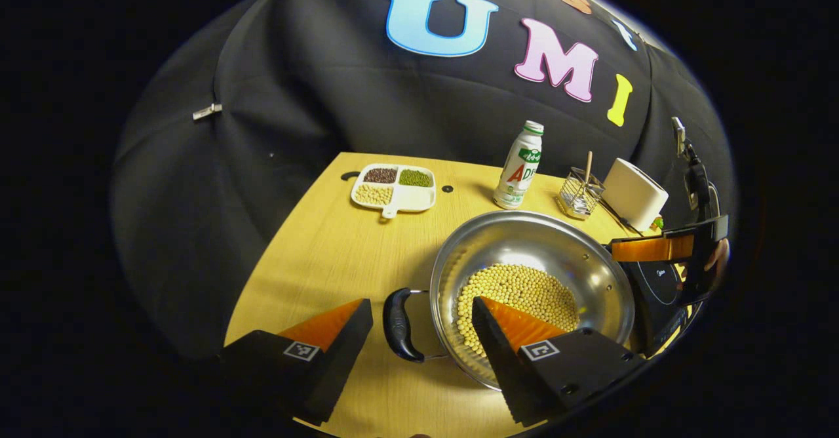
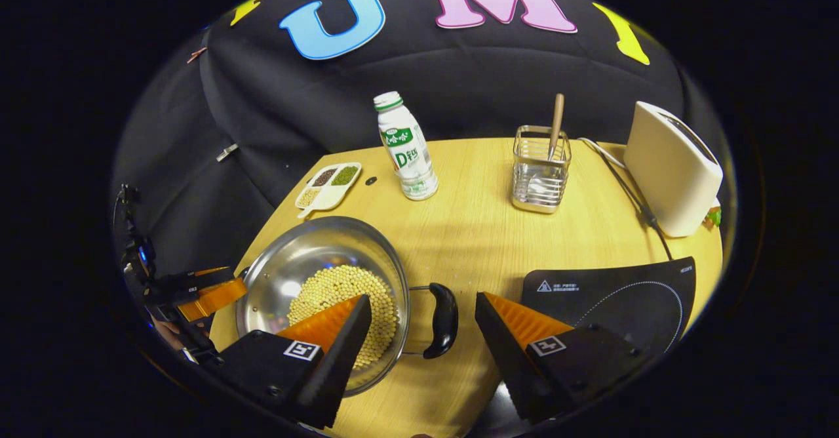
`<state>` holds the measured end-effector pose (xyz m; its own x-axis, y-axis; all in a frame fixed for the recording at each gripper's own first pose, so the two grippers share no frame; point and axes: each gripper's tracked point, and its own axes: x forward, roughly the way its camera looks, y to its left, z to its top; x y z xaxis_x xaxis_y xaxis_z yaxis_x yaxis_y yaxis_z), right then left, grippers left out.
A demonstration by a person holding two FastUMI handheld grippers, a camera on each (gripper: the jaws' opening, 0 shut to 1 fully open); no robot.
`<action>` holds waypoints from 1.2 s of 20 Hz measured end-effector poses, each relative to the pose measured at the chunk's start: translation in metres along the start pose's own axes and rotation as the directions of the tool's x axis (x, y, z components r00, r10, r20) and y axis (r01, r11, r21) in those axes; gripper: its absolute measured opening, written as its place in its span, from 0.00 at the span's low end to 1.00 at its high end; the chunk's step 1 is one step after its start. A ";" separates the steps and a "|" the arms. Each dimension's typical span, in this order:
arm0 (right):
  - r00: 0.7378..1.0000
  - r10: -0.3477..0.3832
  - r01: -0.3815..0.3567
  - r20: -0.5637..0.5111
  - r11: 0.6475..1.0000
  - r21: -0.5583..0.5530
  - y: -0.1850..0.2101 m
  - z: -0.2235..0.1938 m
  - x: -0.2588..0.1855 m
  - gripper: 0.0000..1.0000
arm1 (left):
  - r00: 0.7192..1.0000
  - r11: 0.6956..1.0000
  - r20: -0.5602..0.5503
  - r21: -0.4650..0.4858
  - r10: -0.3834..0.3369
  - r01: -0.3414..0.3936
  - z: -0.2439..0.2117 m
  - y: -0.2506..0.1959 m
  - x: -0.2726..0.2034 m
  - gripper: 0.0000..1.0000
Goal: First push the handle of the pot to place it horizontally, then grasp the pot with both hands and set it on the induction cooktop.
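The pot (image 1: 532, 274) is a wide, shallow steel pan with a shiny inner wall, sitting upright on the wooden table (image 1: 328, 254). Pale yellow beans (image 1: 518, 294) cover its bottom in a loose heap. It has two dark loop handles — one (image 1: 398, 325) on its left side in the left gripper view, the other (image 2: 442, 320) on the opposite side in the right gripper view — each fixed by thin metal rods and lying roughly level. The induction cooktop (image 2: 616, 303) is a flat black slab with a dotted ring marking, lying just beside the pot — apart from it.
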<state>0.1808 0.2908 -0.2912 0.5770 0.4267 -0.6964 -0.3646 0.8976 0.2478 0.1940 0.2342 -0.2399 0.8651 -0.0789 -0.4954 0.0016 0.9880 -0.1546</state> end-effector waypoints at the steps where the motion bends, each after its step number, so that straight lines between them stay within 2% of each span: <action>1: 1.000 -0.006 0.006 -0.008 1.000 0.006 -0.001 -0.003 0.005 0.99 | 1.000 1.000 -0.017 -0.020 -0.010 0.009 -0.004 0.000 0.005 0.95; 9: 0.999 -0.030 0.031 -0.027 0.999 0.033 0.003 -0.022 0.028 0.99 | 0.995 0.994 -0.058 -0.083 -0.080 0.075 -0.023 -0.004 0.028 0.93; 14: 0.999 -0.046 0.047 -0.029 0.998 0.041 0.005 -0.031 0.036 0.95 | 0.993 0.992 -0.063 -0.090 -0.096 0.090 -0.029 -0.003 0.040 0.82; 15: 0.998 -0.055 0.056 -0.020 0.998 0.038 0.003 -0.029 0.038 0.77 | 0.992 0.991 -0.062 -0.090 -0.106 0.100 -0.028 -0.006 0.042 0.81; 16: 0.998 -0.062 0.063 -0.017 0.997 0.035 0.003 -0.029 0.040 0.82 | 0.991 0.989 -0.062 -0.093 -0.118 0.112 -0.029 -0.008 0.044 0.77; 17: 0.997 -0.076 0.077 -0.014 0.997 0.029 -0.001 -0.029 0.040 0.81 | 0.992 0.990 -0.062 -0.094 -0.109 0.103 -0.028 -0.007 0.046 0.75; 18: 0.995 -0.098 0.098 -0.009 0.995 0.017 -0.006 -0.029 0.041 0.78 | 0.992 0.989 -0.060 -0.103 -0.110 0.103 -0.030 -0.006 0.048 0.72; 20: 0.994 -0.109 0.109 -0.003 0.994 0.011 -0.008 -0.031 0.043 0.63 | 0.992 0.987 -0.054 -0.115 -0.114 0.108 -0.028 -0.007 0.045 0.67; 21: 0.994 -0.109 0.109 0.002 0.994 0.016 -0.009 -0.035 0.040 0.62 | 0.992 0.988 -0.055 -0.113 -0.115 0.108 -0.029 -0.007 0.046 0.70; 22: 0.994 -0.110 0.110 0.006 0.994 0.010 -0.007 -0.029 0.043 0.62 | 0.992 0.988 -0.055 -0.112 -0.110 0.103 -0.031 -0.007 0.047 0.67; 24: 0.993 -0.115 0.115 0.010 0.993 0.012 -0.007 -0.029 0.038 0.55 | 0.993 0.989 -0.045 -0.112 -0.106 0.100 -0.029 -0.006 0.046 0.65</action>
<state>0.1841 0.2978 -0.3390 0.6222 0.3212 -0.7139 -0.2869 0.9420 0.1738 0.2193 0.2208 -0.2861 0.8364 -0.1887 -0.5146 0.0318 0.9540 -0.2981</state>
